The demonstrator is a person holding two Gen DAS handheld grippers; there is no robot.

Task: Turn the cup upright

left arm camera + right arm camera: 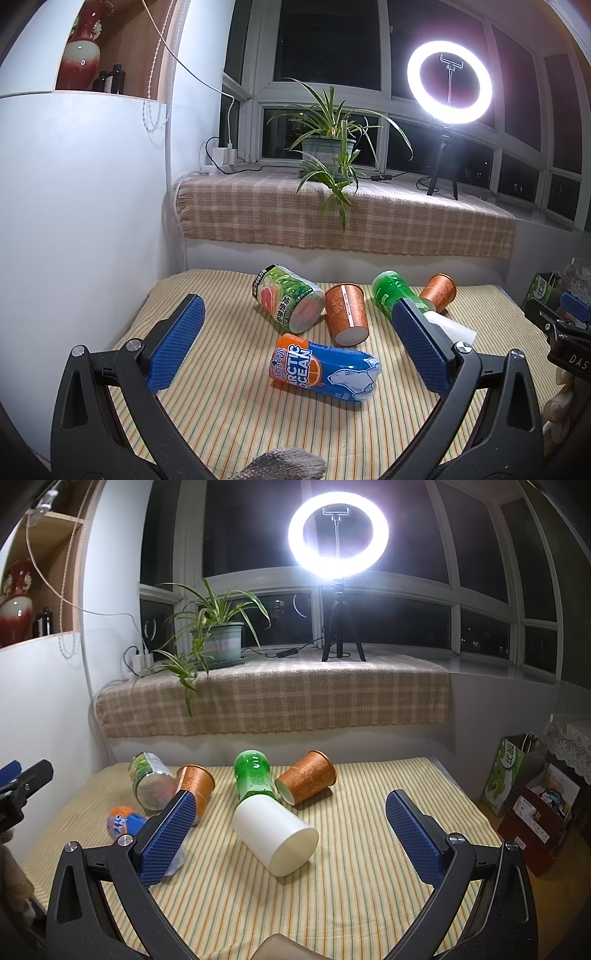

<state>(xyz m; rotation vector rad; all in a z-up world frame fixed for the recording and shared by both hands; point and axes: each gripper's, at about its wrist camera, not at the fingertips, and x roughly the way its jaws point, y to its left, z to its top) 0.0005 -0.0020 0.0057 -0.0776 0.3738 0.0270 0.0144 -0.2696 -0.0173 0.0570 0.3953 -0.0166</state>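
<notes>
Several cups lie on their sides on the striped tablecloth [229, 413]. A blue and orange Arctic Ocean cup [325, 367] lies between my left gripper's open fingers; the left gripper [295, 343] is empty above the cloth. A green fruit-print cup [286, 297], an orange patterned cup [347, 314], a green cup [397, 293] and a second orange cup [437, 291] lie behind. A white cup [275, 834] lies on its side between my right gripper's open fingers; the right gripper [291, 829] is empty. The green cup [255, 775] and an orange cup [306, 781] lie just behind the white cup.
A white wall [74, 221] bounds the table on the left. A windowsill with a checked cloth [273, 698], a potted plant [218, 638] and a ring light [338, 539] lies behind. Bags and boxes [532, 805] stand to the table's right.
</notes>
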